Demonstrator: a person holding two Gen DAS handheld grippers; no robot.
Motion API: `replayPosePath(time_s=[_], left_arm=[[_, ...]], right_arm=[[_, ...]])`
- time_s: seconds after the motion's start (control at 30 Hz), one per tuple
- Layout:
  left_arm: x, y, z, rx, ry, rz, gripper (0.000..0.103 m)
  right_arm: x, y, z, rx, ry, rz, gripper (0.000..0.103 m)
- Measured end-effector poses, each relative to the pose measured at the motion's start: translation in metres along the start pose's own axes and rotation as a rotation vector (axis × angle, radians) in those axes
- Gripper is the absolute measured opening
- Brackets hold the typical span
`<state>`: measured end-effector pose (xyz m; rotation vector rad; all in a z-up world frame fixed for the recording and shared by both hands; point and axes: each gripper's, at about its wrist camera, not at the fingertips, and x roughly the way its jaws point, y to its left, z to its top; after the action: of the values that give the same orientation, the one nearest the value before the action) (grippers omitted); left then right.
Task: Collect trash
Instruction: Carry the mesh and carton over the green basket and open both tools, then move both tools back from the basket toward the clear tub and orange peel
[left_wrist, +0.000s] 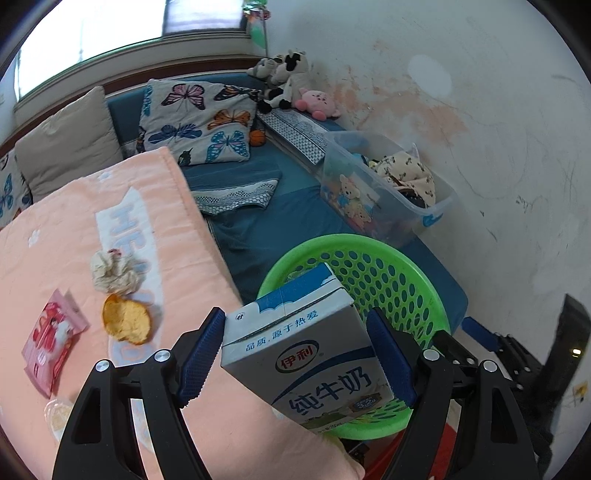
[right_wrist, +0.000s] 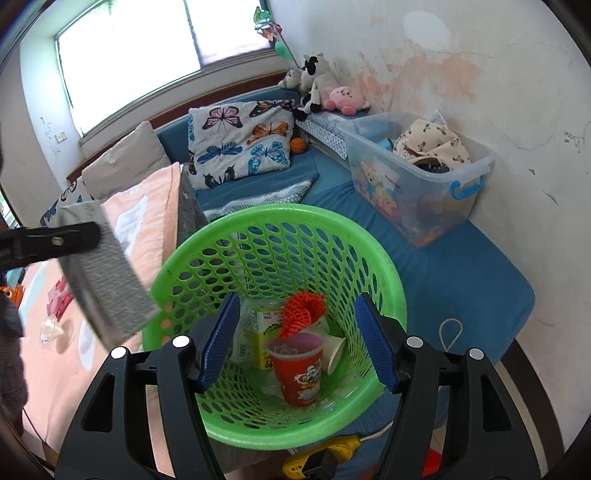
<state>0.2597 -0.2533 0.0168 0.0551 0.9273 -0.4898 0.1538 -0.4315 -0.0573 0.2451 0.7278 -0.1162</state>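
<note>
Left wrist: peach blanket, stained wall.

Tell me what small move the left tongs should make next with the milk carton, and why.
Probably carry the milk carton a little further over the green basket and then open. The left tongs grip it by both sides, and in the right wrist view it sits beside the rim, not yet above the opening where a red cup already lies. The right tongs are at the basket.

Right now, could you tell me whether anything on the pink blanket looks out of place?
Yes: a crumpled tissue, an orange peel and a pink wrapper lie loose on the pink blanket, outside the green basket.
</note>
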Motion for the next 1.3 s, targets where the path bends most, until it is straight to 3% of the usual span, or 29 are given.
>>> replayPosePath(time_s=[0.7, 0.97, 1.3], left_arm=[[0.039, -0.023, -0.012, 0.093, 0.061, -0.004, 0.080], [0.017, -0.004, -0.018, 0.053, 0.031, 0.000, 0.080], [-0.031, 0.057, -0.038, -0.016, -0.034, 0.107, 0.080]], right_arm=[[-0.020, 0.003, -0.002, 0.004, -0.032, 0.028, 0.068], [-0.025, 0.018, -0.004, -0.021, -0.033, 0.046, 0.068], [-0.023, 0.062, 0.003, -0.092, -0.030, 0.108, 0.068]])
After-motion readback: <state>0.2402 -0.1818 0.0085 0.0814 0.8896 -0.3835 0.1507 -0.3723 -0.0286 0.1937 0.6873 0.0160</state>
